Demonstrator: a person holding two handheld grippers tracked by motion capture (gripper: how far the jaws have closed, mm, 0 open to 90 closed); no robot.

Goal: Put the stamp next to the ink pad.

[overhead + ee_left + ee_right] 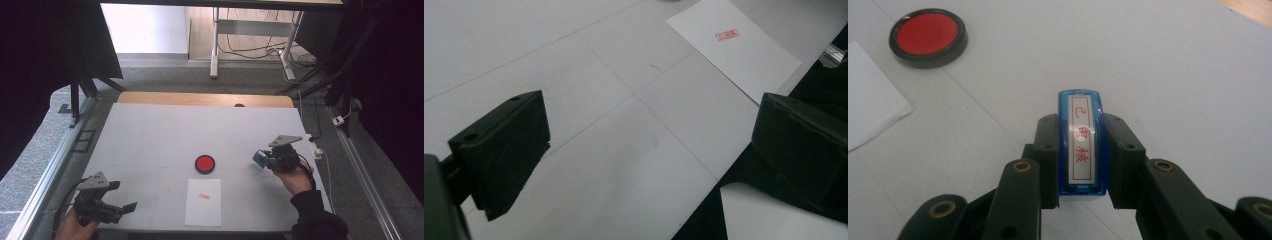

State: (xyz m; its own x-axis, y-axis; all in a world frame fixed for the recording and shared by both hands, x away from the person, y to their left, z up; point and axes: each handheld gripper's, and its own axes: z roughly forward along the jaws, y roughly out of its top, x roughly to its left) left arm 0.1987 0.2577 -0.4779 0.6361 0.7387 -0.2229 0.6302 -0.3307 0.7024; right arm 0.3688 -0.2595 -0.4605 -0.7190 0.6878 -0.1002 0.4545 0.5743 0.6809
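Note:
My right gripper (pixel 263 158) is shut on a blue stamp (pixel 1081 142) with a white label and red characters, held just above the table at the right. A round red ink pad (pixel 205 163) in a black case lies to its left, and it also sits at the top left in the right gripper view as the ink pad (pixel 928 36). Below the pad lies a white sheet of paper (pixel 203 202) bearing a small red stamp mark (pixel 204 196). My left gripper (pixel 122 196) rests open at the table's near left corner, nothing between its jaws.
The grey table top (pixel 165 135) ends in a wooden strip (pixel 205 99) at the far side. A metal rail (pixel 45 175) runs along the left, another rail (pixel 362 170) and cables along the right. The paper (pixel 734 47) lies beyond the left jaws.

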